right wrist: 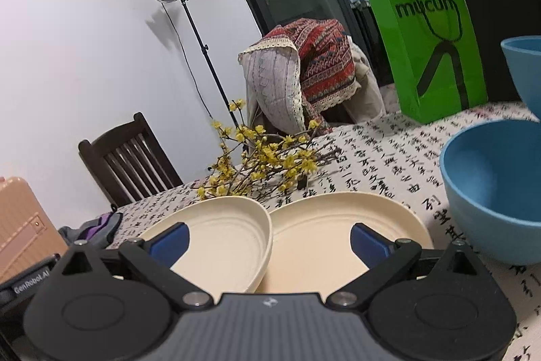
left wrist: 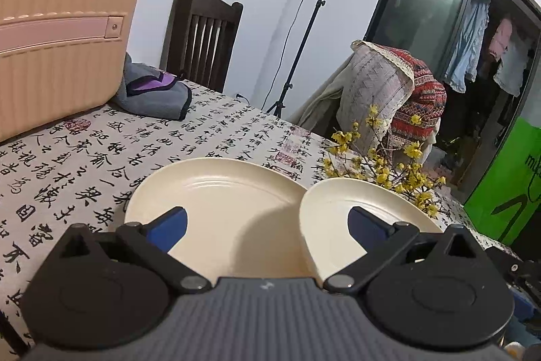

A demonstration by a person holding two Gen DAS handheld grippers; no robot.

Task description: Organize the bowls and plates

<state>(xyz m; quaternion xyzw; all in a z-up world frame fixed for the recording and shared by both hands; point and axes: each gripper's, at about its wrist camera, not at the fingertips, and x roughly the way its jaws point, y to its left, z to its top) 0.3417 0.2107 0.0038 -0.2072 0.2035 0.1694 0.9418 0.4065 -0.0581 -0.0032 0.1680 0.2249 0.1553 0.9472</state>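
Two cream plates lie side by side on the calligraphy tablecloth. In the left wrist view the left plate [left wrist: 216, 195] is ahead and the right plate [left wrist: 341, 212] overlaps its edge. My left gripper [left wrist: 267, 229] is open above them, holding nothing. In the right wrist view the left plate [right wrist: 223, 235] is tilted, resting on the rim of the right plate [right wrist: 321, 232]. My right gripper [right wrist: 268, 242] is open over both, empty. Two blue bowls sit to the right, a near one [right wrist: 493, 188] and a far one [right wrist: 524, 70].
A peach suitcase [left wrist: 57, 26] and a grey-purple cloth [left wrist: 155, 93] are at the table's far left. Yellow flower branches [right wrist: 260, 161] lie behind the plates. A green paper bag [right wrist: 429, 43] stands at the far right. Chairs and a light stand are beyond the table.
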